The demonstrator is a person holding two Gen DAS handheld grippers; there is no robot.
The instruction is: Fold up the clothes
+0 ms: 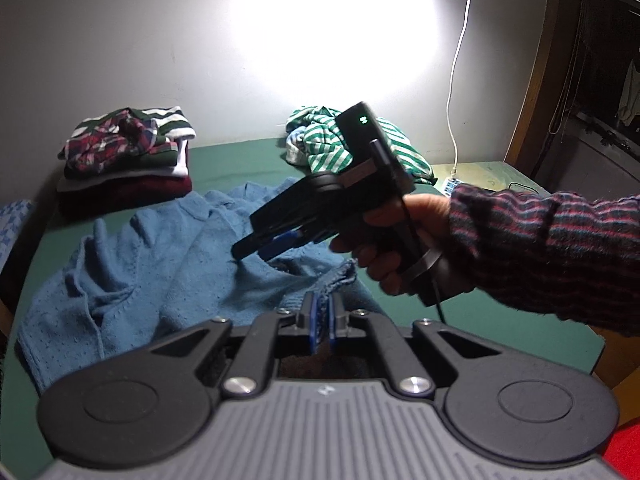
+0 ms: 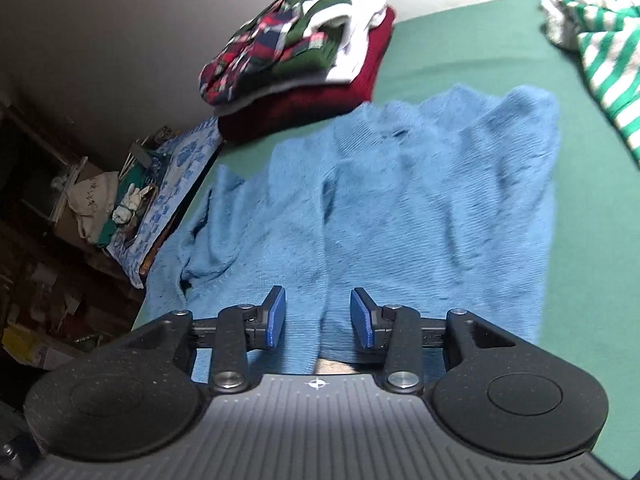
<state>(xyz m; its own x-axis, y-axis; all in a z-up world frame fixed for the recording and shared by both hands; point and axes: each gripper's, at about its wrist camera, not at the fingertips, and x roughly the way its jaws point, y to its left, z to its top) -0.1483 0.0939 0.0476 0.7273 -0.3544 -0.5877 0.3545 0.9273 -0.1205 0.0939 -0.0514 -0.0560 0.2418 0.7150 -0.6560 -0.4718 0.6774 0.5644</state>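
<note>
Blue knit sweater point(image 2: 400, 208) is lying spread flat, wrinkled, on the green mat point(image 2: 460, 40), near the folded stack point(image 2: 304, 48).

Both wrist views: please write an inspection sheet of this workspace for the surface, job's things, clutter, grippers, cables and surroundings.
Surface: green table top, mostly covered.
Job's things: blue knitted sweater spread flat; folded stack of plaid, striped and dark red clothes; unfolded green-and-white striped garment.
Clutter: nothing seen on the table.
Grippers: left gripper jaws shut on the sweater's edge; right gripper jaws open over the sweater.
Cables: white cord on the wall.
Surroundings: cluttered shelf beside the table; bright lamp glare.
</note>
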